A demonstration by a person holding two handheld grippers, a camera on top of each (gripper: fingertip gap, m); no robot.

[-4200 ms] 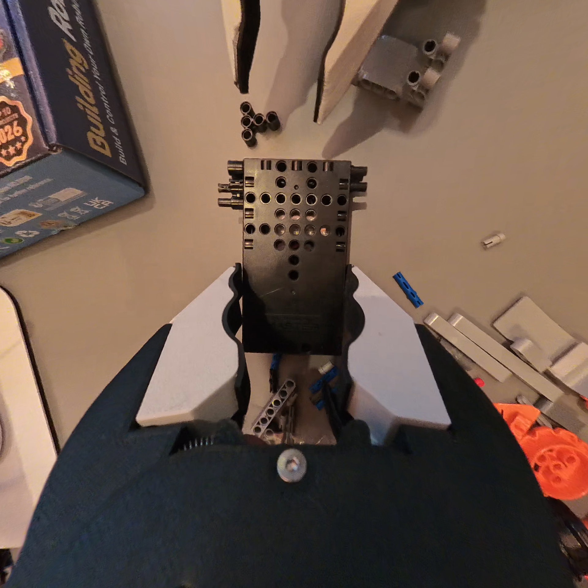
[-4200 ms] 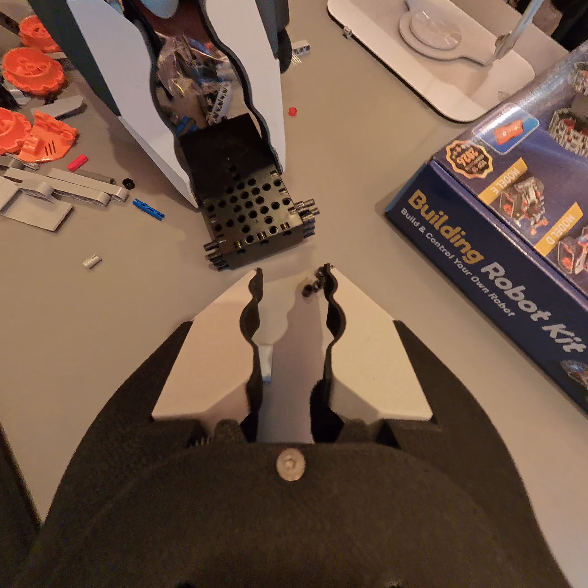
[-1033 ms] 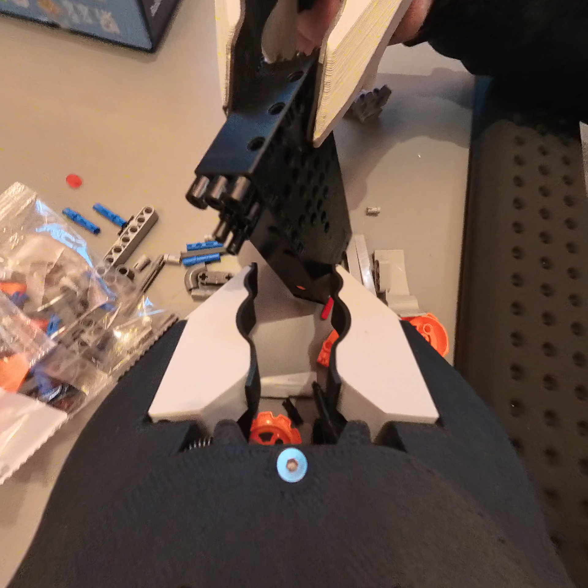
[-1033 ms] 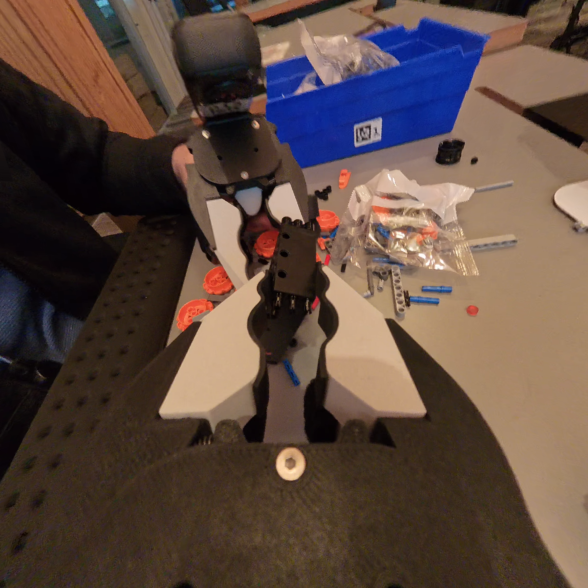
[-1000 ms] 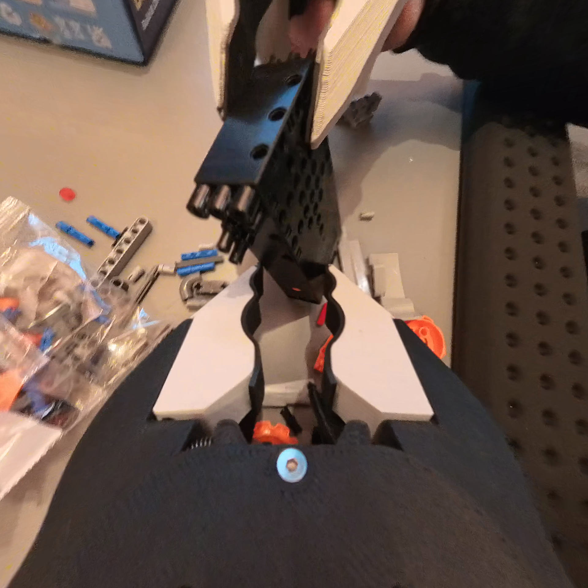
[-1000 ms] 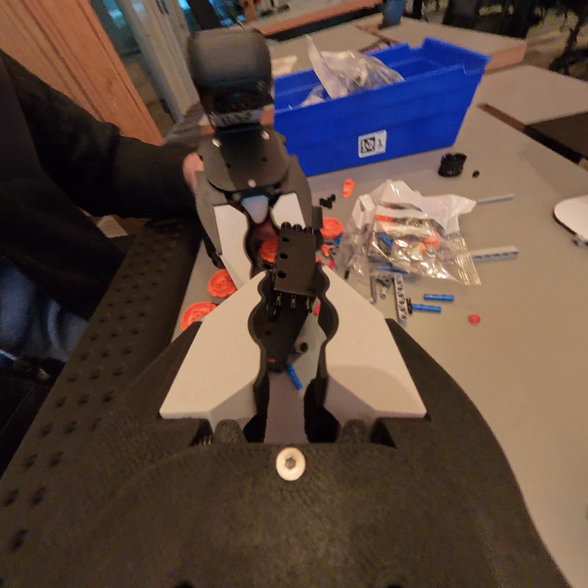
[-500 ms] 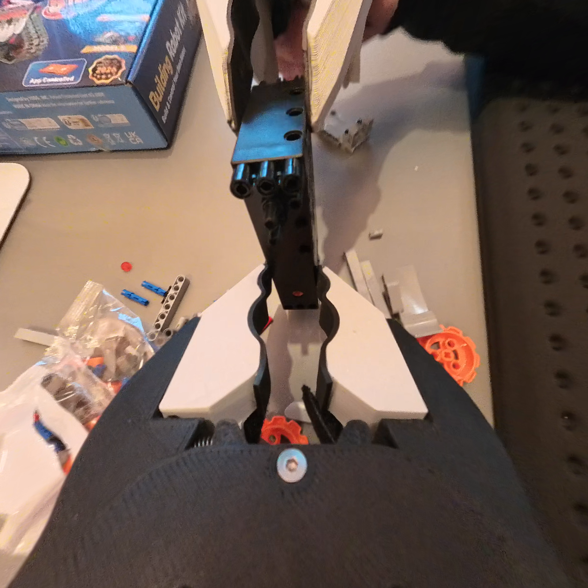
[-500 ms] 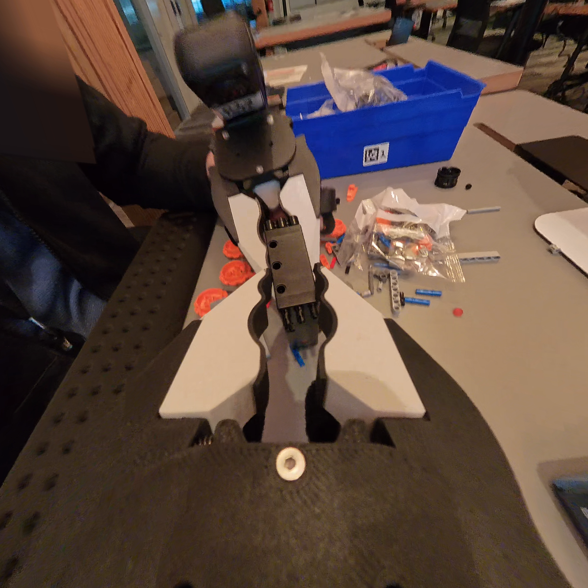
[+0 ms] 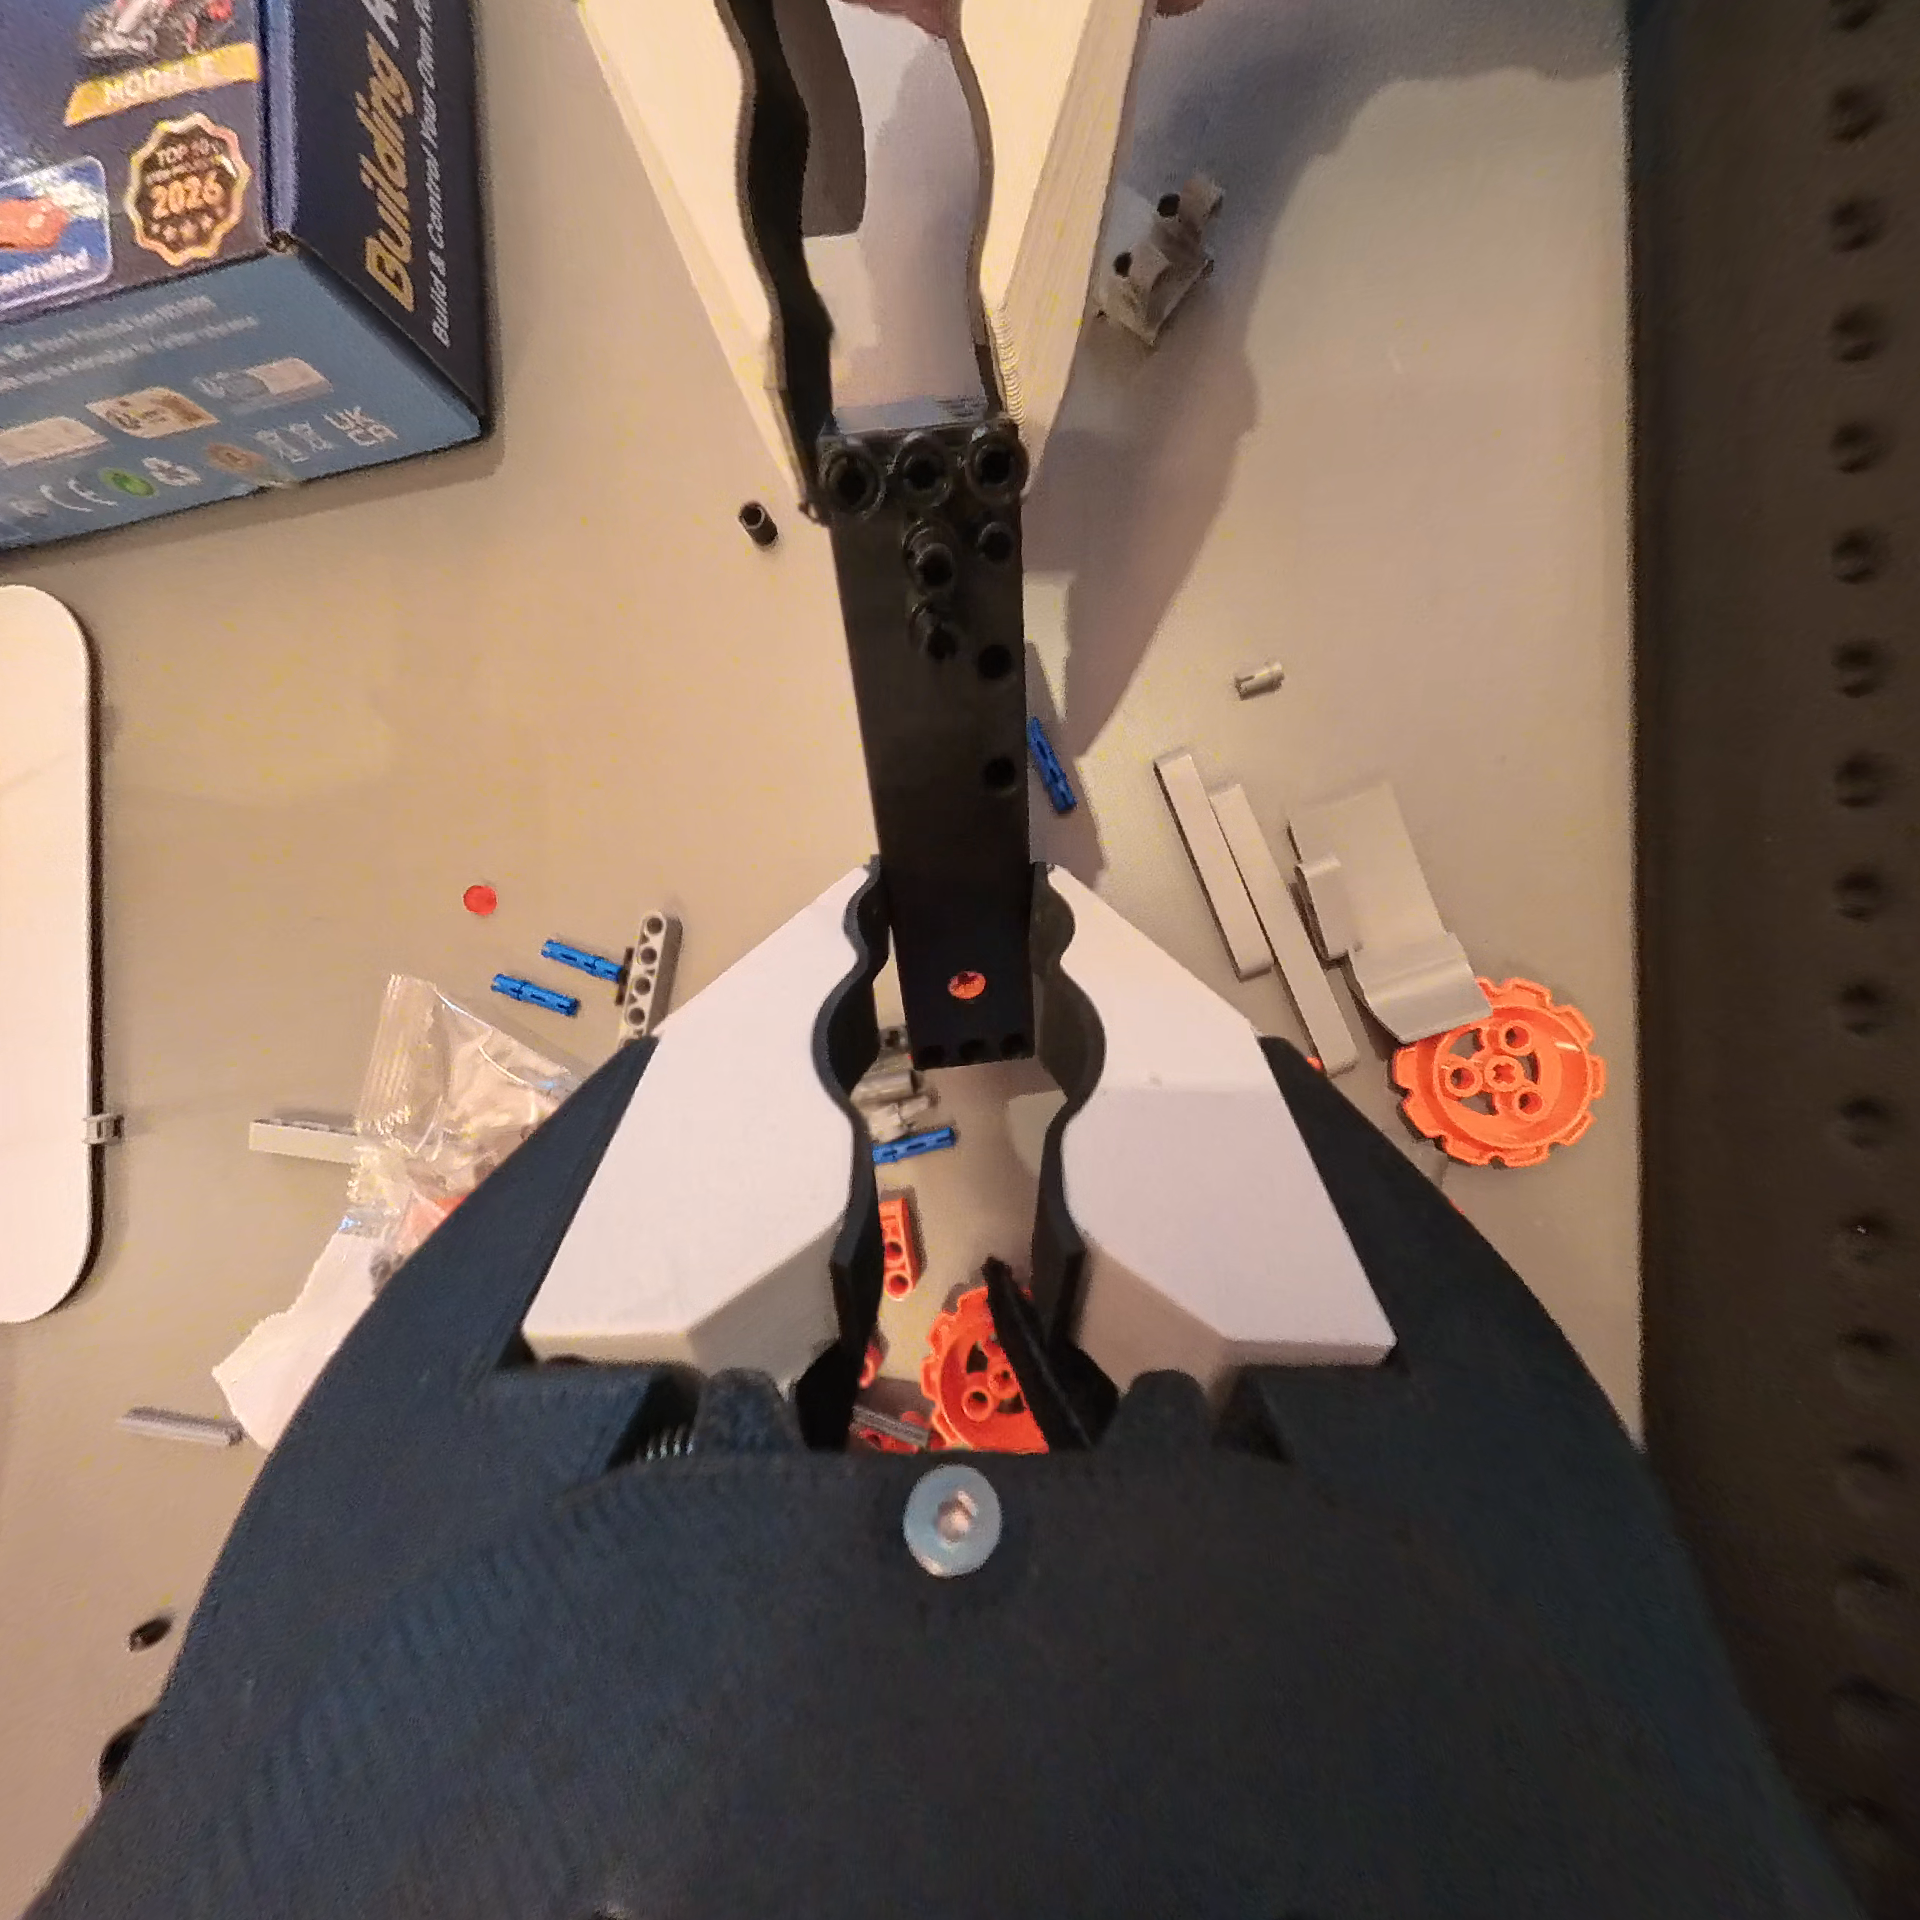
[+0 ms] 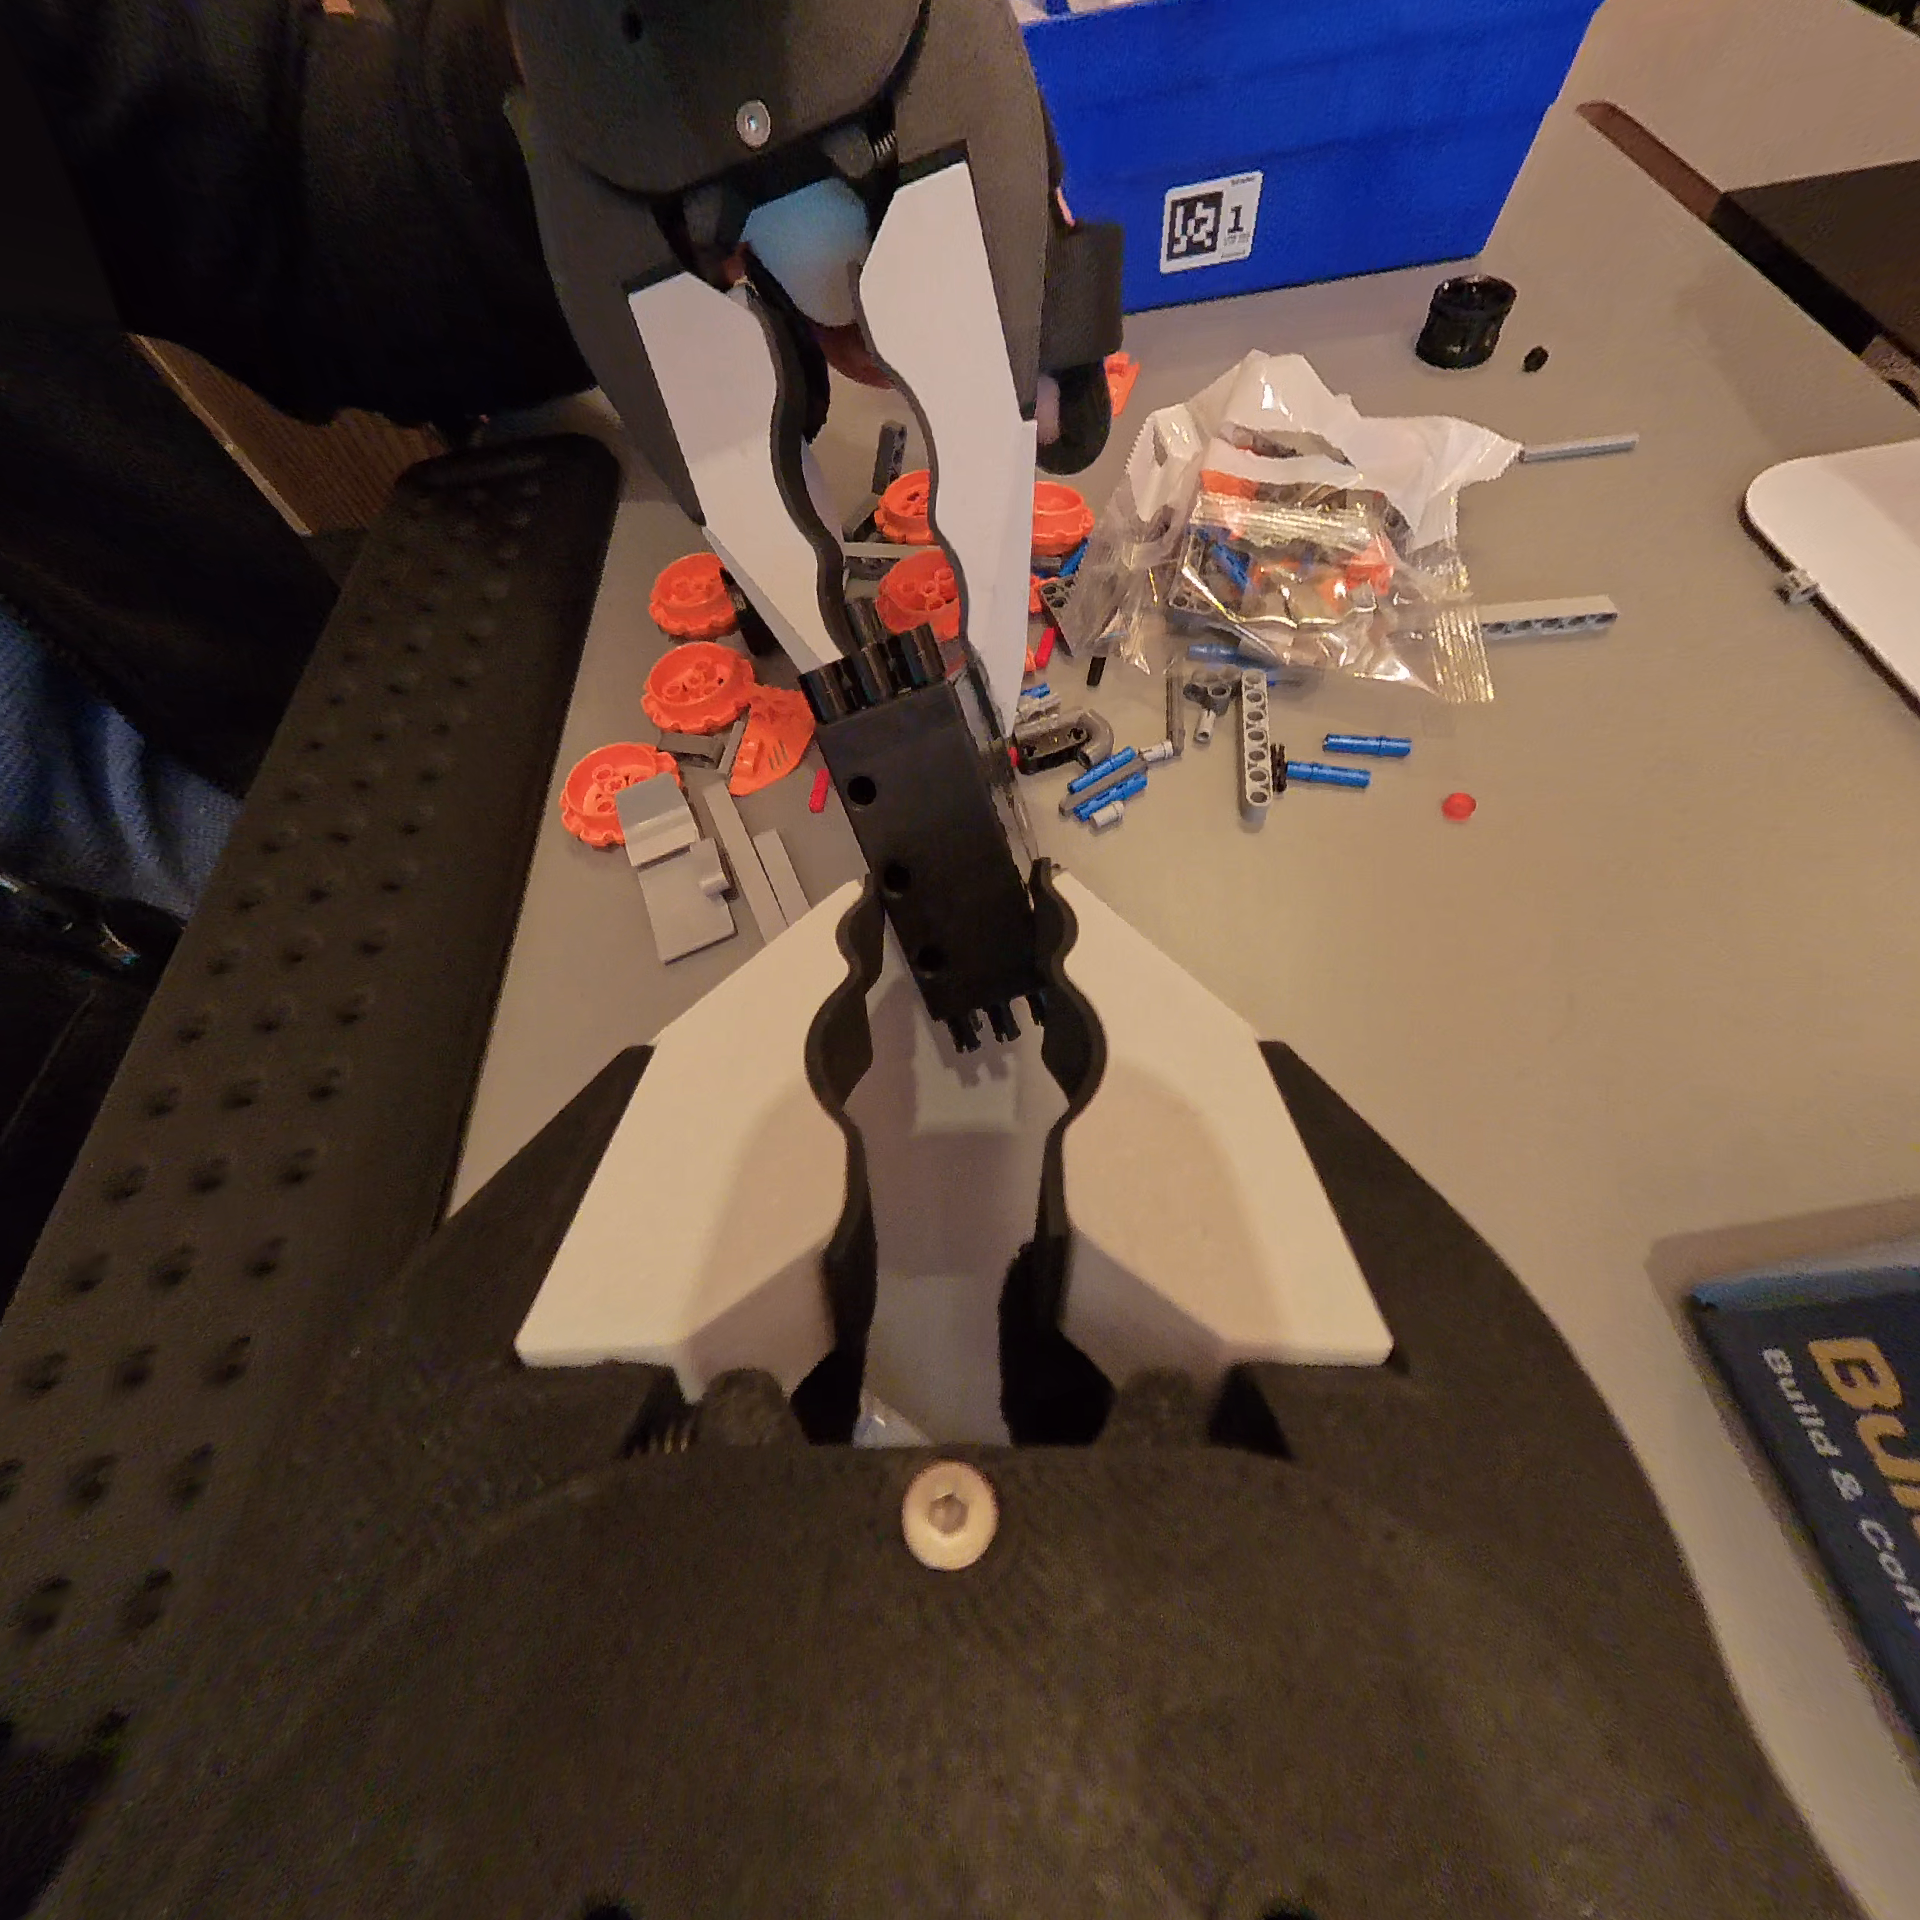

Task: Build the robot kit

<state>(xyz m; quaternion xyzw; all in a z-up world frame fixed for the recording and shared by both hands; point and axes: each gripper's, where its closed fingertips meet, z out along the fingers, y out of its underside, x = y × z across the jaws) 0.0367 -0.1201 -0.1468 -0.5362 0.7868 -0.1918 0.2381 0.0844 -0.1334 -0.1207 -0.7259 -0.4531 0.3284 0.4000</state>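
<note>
A long black perforated block (image 9: 951, 727) with black pins at its ends is held in the air above the grey table, spanning both grippers. My left gripper (image 9: 958, 883) is shut on its near end. My right gripper (image 10: 954, 894) is shut on the other end of the block (image 10: 925, 831). In the left wrist view the right gripper (image 9: 909, 447) clamps the far, pinned end. In the right wrist view the left gripper (image 10: 904, 675) reaches down from above, held by a person in a dark sleeve.
On the table lie orange gear wheels (image 10: 696, 686), grey beams (image 9: 1247, 883), blue pins (image 10: 1351, 743) and a clear bag of parts (image 10: 1299, 561). A blue kit box (image 9: 208, 260) stands at left, a blue bin (image 10: 1299, 125) behind. A black perforated mat (image 9: 1787, 831) borders the table. My right fingertips sit around 6 centimetres from my left ones.
The block has swung from tilted to straight in line between the two grippers. My left gripper has moved in and its fingers have closed on the near end.
</note>
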